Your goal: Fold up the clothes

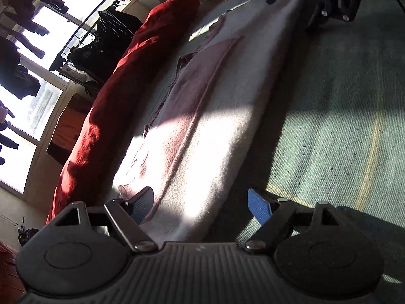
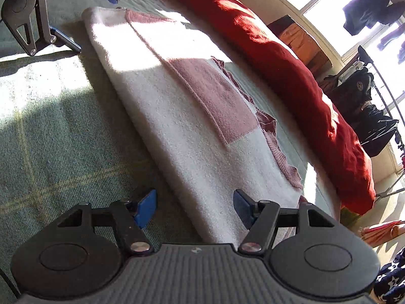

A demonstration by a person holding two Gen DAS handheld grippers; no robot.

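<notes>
A white knitted garment (image 1: 222,106) with a pink panel (image 2: 215,93) lies folded into a long strip on a green woven cover (image 1: 341,116). My left gripper (image 1: 200,207) is open at one end of the strip, its blue pads (image 1: 258,207) either side of the cloth's edge without pressing on it. At the opposite end, my right gripper (image 2: 194,210) is open too, straddling the strip's long edge. Each gripper shows in the other's view: the right gripper (image 1: 293,5) at the top right, the left gripper (image 2: 87,16) at the top left.
A long red bolster or duvet (image 1: 121,86) lies along the far side of the garment. Beyond it are bright windows, a drying rack with dark clothes (image 2: 367,106) and an orange box (image 2: 301,40). A star-patterned dark cloth (image 2: 392,281) sits at the lower right.
</notes>
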